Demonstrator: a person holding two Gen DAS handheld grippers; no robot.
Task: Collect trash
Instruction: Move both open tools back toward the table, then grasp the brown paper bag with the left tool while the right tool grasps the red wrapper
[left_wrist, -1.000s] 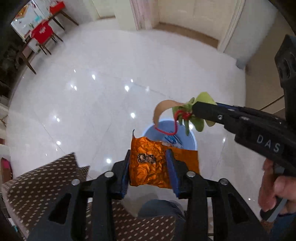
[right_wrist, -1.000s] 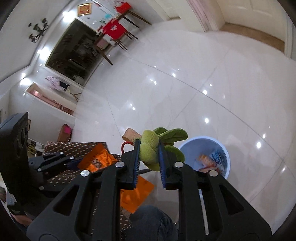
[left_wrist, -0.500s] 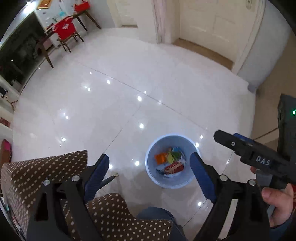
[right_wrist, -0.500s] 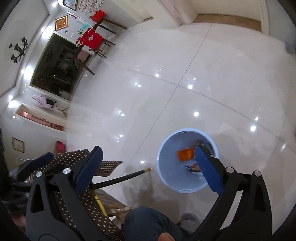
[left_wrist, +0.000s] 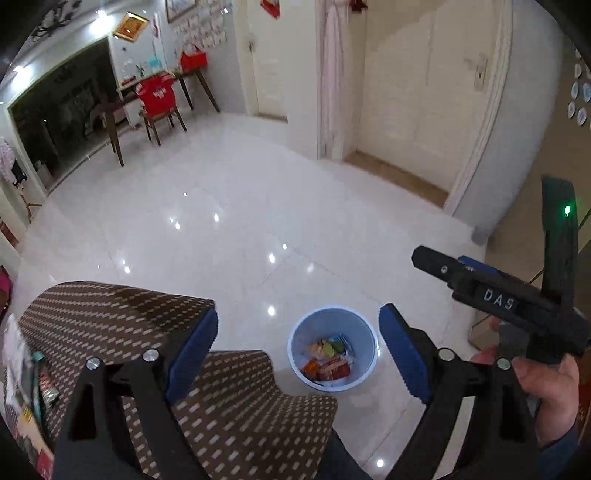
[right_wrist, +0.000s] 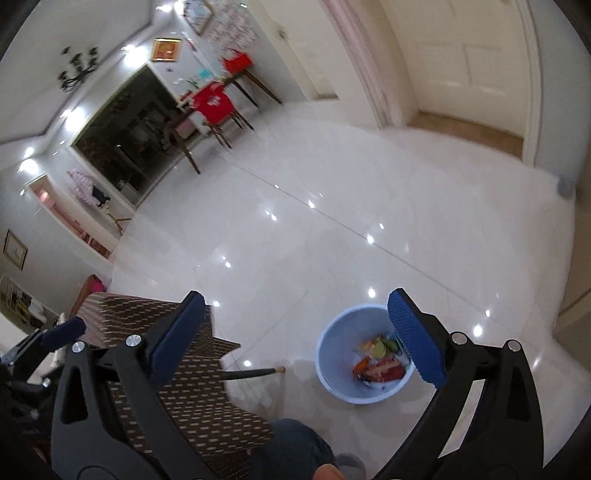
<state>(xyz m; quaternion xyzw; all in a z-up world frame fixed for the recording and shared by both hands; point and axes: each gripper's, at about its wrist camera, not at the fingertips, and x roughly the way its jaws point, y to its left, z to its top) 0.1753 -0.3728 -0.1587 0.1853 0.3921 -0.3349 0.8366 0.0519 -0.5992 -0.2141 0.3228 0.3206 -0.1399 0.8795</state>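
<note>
While both tongs gape wide with nothing between their pads, the left tongs (left_wrist: 297, 352) and right tongs (right_wrist: 295, 334) hang above the blue bin (left_wrist: 298, 332), which holds the trash (left_wrist: 327, 363) on the floor.
</note>
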